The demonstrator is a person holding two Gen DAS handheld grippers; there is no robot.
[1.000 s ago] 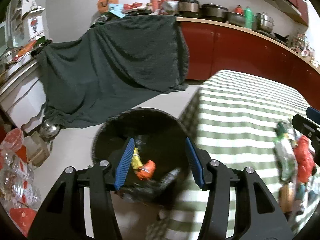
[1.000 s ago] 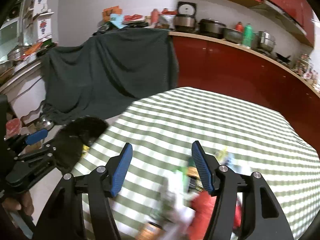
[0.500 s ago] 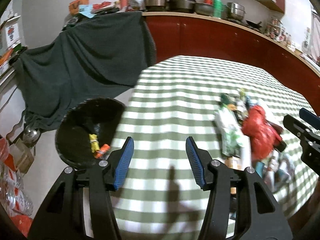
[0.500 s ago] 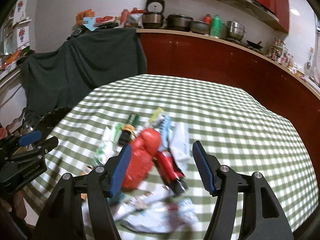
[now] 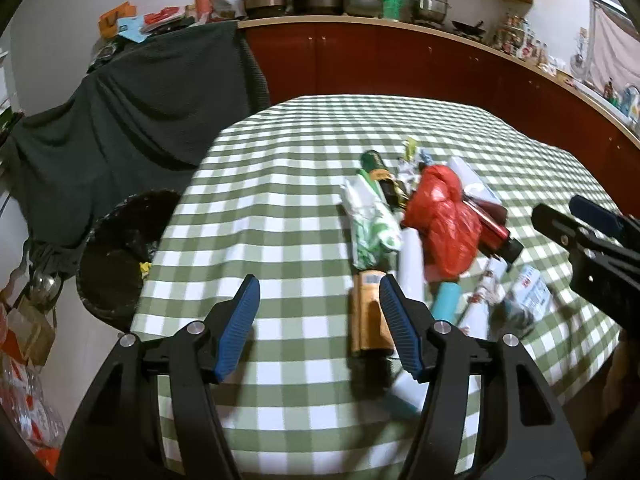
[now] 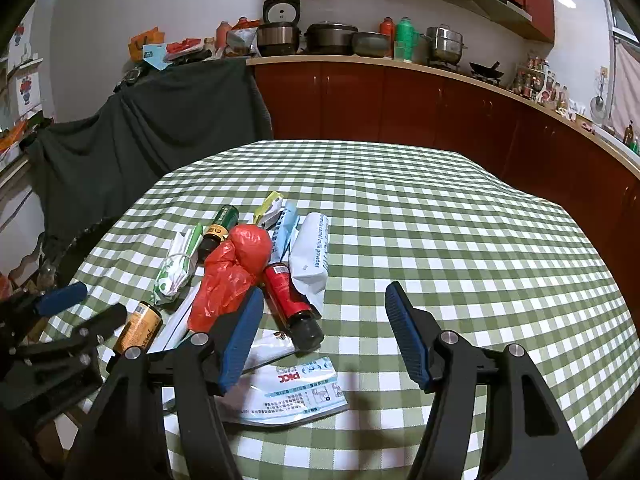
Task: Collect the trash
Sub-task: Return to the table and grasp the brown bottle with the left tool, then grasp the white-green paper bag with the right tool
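Observation:
A heap of trash lies on the green checked table (image 6: 440, 216): a red plastic bag (image 6: 232, 268) (image 5: 444, 220), a red bottle (image 6: 290, 300), a dark green bottle (image 6: 218, 230), an orange can (image 6: 138, 328) (image 5: 368, 320), a white-green wrapper (image 6: 176, 268) (image 5: 370, 220), a white milk-powder pouch (image 6: 314, 256) and a printed leaflet (image 6: 288, 392). A black bin (image 5: 120, 260) stands on the floor left of the table. My left gripper (image 5: 320, 332) is open and empty, just left of the orange can. My right gripper (image 6: 324, 336) is open and empty, above the table's near edge beside the heap.
A dark green cloth (image 5: 132, 120) drapes over furniture behind the bin. Red cabinets with a counter full of pots (image 6: 332, 36) run along the back and right. Boxes and bottles (image 5: 24, 340) sit on the floor at far left.
My left gripper has swung right, from above the bin to the table beside the trash heap. My right gripper has dropped closer to the heap. Both stay open.

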